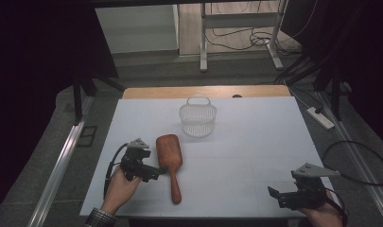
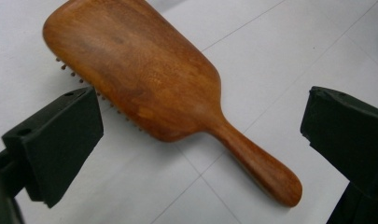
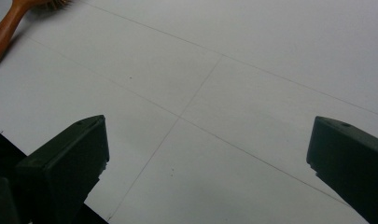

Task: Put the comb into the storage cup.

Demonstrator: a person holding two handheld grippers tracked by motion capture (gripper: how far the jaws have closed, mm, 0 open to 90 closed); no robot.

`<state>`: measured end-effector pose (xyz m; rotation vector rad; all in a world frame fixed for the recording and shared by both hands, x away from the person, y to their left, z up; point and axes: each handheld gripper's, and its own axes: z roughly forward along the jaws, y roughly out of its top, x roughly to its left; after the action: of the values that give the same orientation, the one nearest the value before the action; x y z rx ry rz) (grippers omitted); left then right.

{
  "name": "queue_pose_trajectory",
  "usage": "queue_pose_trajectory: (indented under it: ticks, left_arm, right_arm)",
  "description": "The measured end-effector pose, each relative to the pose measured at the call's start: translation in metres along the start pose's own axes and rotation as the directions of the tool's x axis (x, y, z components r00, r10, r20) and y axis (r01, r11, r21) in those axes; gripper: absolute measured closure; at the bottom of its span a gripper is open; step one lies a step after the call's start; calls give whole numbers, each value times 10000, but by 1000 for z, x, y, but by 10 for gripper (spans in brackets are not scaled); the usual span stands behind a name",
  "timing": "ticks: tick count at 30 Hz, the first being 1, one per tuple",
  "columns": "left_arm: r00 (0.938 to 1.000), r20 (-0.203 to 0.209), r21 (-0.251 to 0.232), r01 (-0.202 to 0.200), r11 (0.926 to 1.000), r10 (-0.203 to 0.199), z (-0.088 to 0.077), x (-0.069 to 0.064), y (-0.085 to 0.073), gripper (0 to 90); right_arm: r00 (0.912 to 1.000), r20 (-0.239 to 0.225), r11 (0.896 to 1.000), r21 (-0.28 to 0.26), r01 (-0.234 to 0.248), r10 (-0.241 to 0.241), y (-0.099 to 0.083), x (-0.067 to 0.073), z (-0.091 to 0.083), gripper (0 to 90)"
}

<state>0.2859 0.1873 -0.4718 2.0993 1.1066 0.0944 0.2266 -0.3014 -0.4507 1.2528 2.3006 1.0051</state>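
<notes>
- Basket (image 1: 197, 120) stands upright at the table's (image 1: 255, 142) far middle, white mesh; nothing visible inside.
- Table lies bare right of the brush (image 1: 170, 163); right gripper (image 1: 280, 195) sits near the front right corner, jaws spread wide over bare surface.
- Brush lies bristles down at front left, handle toward the near edge.
- Left gripper (image 1: 158, 171), jaws spread wide, sits just left of the brush; in the left gripper view the brush (image 2: 149, 88) lies between and beyond the jaws, untouched.
</notes>
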Motion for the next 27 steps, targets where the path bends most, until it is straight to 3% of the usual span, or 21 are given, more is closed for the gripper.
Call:
queue_pose_trajectory:
  ticks: [11,27]
  left_arm:
    - [9998,205,330,35,9994,-42,16,-3,15,0]
    - [9957,364,796,-882,9929,855,39,-18,37,0]
  right_arm:
    - [10000,-13,10000,2,10,-10,0,0,0,0]
    - [10000,-24,10000,35,40,-40,0,0,1,0]
